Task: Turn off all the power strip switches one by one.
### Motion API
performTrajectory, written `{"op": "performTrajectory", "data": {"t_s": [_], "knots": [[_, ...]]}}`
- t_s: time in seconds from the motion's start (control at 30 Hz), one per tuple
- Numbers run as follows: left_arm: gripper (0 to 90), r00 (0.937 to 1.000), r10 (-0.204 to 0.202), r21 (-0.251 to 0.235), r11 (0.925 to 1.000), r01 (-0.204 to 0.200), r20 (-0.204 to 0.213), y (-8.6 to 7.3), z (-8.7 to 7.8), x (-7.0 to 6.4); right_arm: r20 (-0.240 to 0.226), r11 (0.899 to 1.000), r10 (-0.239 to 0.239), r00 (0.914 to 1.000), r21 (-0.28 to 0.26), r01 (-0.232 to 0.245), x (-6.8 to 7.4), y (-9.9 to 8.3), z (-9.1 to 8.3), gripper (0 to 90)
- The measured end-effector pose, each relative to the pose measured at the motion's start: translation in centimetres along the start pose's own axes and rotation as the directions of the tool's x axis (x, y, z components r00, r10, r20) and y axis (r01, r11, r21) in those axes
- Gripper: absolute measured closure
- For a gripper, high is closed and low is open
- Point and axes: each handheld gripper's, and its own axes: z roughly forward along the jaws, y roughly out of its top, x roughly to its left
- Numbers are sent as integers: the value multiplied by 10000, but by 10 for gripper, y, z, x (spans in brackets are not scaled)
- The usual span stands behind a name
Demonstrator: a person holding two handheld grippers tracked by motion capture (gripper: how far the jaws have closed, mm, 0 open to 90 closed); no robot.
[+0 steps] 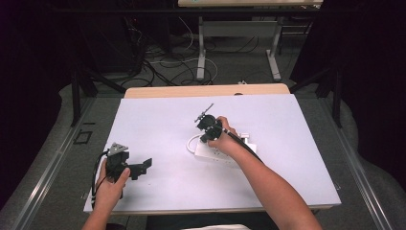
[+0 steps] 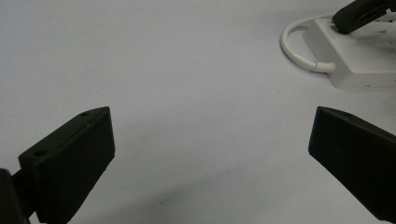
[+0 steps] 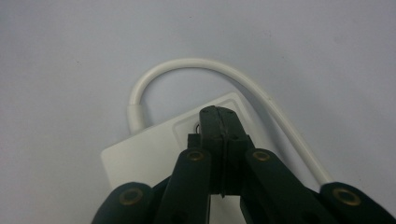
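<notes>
A white power strip (image 1: pixel 207 152) lies right of the table's middle, and its white cable (image 1: pixel 191 143) curls in a loop off its left end. My right gripper (image 1: pixel 206 139) points down at that end, shut, with its tips against the strip's top. In the right gripper view the closed jaws meet at my right gripper (image 3: pixel 218 116), over the power strip (image 3: pixel 144 156), with the cable (image 3: pixel 196 64) arching behind. My left gripper (image 1: pixel 141 168) rests near the front left, open and empty. The left gripper view has my left gripper (image 2: pixel 212 119) wide apart, with the power strip (image 2: pixel 364 63) far right.
The white table top (image 1: pixel 158 120) has bare room to the left and behind the strip. Its front edge runs close to my left hand (image 1: pixel 109 189). Beyond the far wooden edge (image 1: pixel 206 90) are floor cables and the metal legs of another desk (image 1: pixel 201 52).
</notes>
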Motion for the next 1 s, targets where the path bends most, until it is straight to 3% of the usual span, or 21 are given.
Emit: {"op": "performTrajectory", "data": {"t_s": [0.1,0.23,0.43,0.63,0.67,0.87,1.0], "knots": [[5,10000,-33,12,10000,33,18,0,1,0,308,9989,-474,9984,29,473,5,0,0,900],[5,10000,-79,-19,10000,80,52,0,1,-1,516,9984,-560,9971,58,557,8,1,-2,900],[5,10000,-6,38,10000,6,19,0,0,0,211,9998,-1,9998,-203,5,3,2,-12,900],[5,10000,-6,43,10000,6,19,0,0,0,225,9998,181,9996,-77,-180,6,-1,-14,900],[5,10000,10,28,10000,-10,24,0,0,0,247,9999,-11,9997,-135,15,5,-1,-14,900],[5,10000,-2,0,10000,2,-13,0,2,0,249,9998,-21,9997,-202,26,5,-3,-18,900],[5,10000,-21,-60,10000,21,6,0,1,-1,306,9995,255,9992,-190,-249,3,-7,-22,900]]}}
